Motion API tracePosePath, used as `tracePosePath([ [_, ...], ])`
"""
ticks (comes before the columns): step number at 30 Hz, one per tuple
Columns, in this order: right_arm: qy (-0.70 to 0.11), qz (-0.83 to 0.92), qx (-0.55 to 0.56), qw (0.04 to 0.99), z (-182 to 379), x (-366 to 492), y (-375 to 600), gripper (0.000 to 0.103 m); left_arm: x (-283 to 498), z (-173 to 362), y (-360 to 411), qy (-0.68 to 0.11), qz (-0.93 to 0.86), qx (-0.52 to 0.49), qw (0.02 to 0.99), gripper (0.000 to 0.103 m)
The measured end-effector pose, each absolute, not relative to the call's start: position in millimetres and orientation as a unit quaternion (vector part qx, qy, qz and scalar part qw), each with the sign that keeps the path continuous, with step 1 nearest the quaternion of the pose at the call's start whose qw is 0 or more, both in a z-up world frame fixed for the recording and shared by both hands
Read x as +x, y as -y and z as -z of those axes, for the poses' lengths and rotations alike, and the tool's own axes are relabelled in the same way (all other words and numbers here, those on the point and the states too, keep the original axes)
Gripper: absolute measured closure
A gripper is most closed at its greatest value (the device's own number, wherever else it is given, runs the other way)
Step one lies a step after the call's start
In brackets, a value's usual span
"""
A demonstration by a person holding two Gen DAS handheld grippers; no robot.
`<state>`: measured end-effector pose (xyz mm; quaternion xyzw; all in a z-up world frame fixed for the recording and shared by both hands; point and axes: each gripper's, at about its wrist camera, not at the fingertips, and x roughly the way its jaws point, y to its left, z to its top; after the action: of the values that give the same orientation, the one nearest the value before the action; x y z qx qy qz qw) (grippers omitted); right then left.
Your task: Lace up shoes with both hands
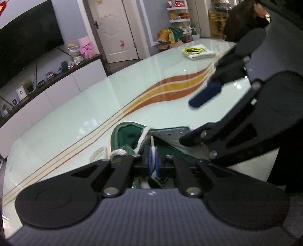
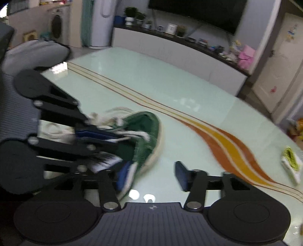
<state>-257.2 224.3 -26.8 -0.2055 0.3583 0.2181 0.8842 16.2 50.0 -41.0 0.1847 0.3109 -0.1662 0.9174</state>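
Shoe lace pinched, second gripper waiting

Green shoe lies on the glass table, close in front of both grippers. Left gripper is pressed together on the white lace tip. Right gripper stands spread wide beside the heel. Probably best: keep the lace taut, aim the tip squarely at an eyelet, and move slowly.

Bench: pale green glass top with curved orange and yellow stripes running across it.
Folded cloth: white and yellow-green, lying on the far part of the bench.
Television: large dark screen on the wall.
Sideboard: low white cabinet with a dark top, carrying small frames and trinkets.
Pink gift box: with a bow, on the sideboard's end.
Door: white, shut.
Shelves: white, stacked with colourful packets.
Potted plants: on the sideboard.
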Motion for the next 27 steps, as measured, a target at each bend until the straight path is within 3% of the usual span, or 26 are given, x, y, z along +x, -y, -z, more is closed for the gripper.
tracePosePath([
  [7, -0.370, -0.222, -0.181, 0.884, 31.6, -247.4, -216.0, 0.041, 20.6, 46.2, -42.9, -0.313, 0.193, 0.214, 0.905, 0.098],
  [13, -0.390, -0.238, -0.136, 0.879, 29.8, -241.6, -203.8, 0.040, 43.9, 42.4, -57.7, -0.353, 0.243, 0.177, 0.886, 0.098],
  [18, -0.393, -0.241, -0.129, 0.878, 29.1, -241.8, -200.7, 0.037, 59.3, 44.5, -50.7, -0.376, 0.261, 0.225, 0.860, 0.098],
  [27, -0.393, -0.241, -0.116, 0.880, 30.1, -243.2, -196.4, 0.035, 59.3, 51.6, -71.8, -0.363, 0.290, 0.155, 0.872, 0.098],
])
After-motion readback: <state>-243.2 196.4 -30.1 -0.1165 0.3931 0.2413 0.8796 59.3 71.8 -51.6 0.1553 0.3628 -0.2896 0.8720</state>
